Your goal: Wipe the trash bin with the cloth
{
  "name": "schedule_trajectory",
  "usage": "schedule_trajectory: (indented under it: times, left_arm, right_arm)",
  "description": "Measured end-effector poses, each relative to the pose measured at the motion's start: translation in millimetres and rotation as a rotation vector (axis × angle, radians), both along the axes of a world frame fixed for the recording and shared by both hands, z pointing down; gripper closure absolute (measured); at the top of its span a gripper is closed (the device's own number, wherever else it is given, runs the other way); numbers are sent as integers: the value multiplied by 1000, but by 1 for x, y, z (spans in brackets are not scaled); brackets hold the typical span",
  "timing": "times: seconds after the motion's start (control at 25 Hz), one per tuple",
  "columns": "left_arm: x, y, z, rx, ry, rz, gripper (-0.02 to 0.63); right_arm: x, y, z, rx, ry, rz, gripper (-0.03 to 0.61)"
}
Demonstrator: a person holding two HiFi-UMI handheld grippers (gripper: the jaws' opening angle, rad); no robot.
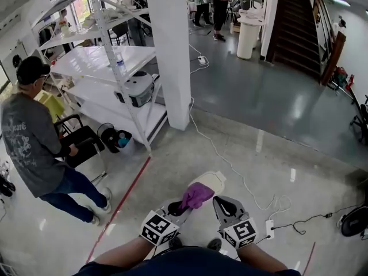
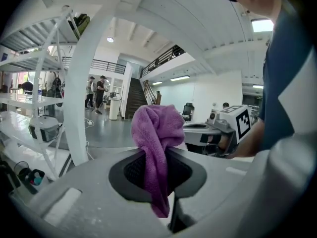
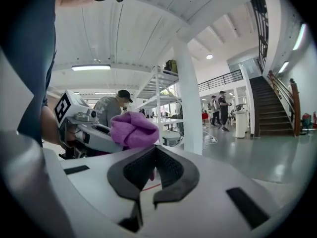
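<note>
While left tool clamps purple cloth, right tool jaws together, bystander's shirt print unreadable

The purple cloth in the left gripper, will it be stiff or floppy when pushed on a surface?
Probably floppy: the purple cloth bunches past the jaws of the left gripper and its tail droops limp between them. Its fuzzy surface suggests it is light and unlikely to slip from the grip.
</note>
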State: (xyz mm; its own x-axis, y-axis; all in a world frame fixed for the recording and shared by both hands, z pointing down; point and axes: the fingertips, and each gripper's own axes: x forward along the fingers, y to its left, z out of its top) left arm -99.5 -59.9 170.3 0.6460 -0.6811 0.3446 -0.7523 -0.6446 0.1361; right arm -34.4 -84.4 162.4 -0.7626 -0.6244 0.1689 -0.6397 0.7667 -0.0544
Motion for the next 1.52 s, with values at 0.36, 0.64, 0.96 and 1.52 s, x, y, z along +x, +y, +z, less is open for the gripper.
schedule_trajectory:
  times: [0.36, 0.64, 0.96, 1.52]
  left_arm:
    - [12, 25, -30, 53, 63, -16, 560]
    - [10, 27, -44, 104, 80, -55, 560]
    - [20, 31, -44, 110, 98, -63, 560]
    - [34, 35, -41, 113, 99, -49, 560]
  right_arm:
    - [-16, 32, -29, 0, 22, -94, 568]
    - [-17, 36, -27, 5, 29, -137, 568]
    - [-12, 40, -21, -7, 32, -152, 569]
    - [-2, 45, -17, -14, 25, -144, 569]
